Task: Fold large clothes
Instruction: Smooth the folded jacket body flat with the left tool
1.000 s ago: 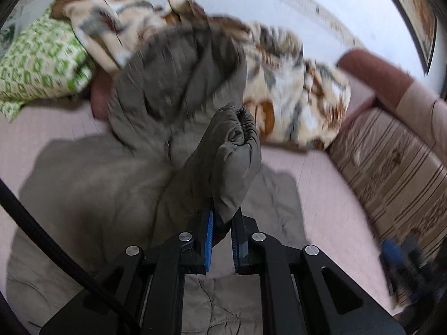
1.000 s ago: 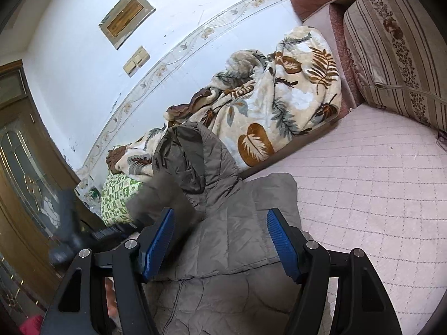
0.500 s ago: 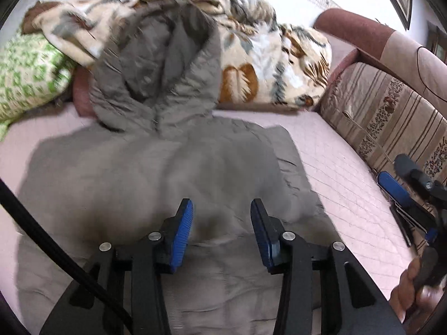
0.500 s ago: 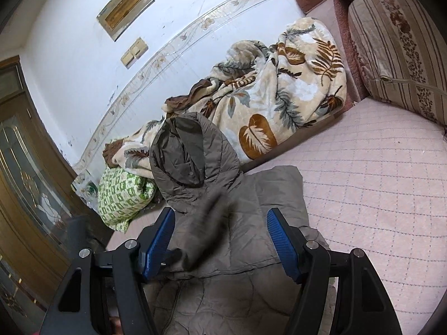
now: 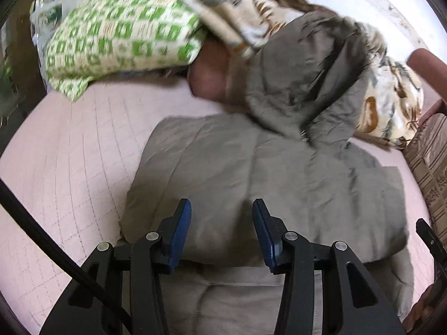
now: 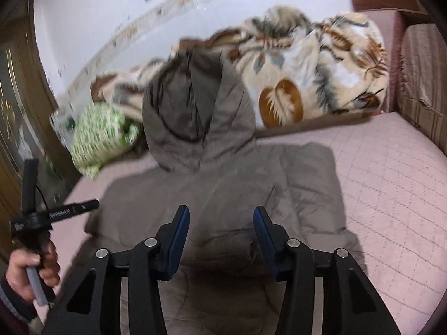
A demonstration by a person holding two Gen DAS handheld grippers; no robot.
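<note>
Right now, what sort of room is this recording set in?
Probably a home bedroom or sitting room: a quilted pink mattress, a leaf-print blanket, a green patterned pillow, with the grey hooded jacket laid out.

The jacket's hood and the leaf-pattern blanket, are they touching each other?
Touching. In the right wrist view the hood of the grey jacket leans back against the leaf-pattern blanket, overlapping it with no gap visible; the left wrist view shows the same.
</note>
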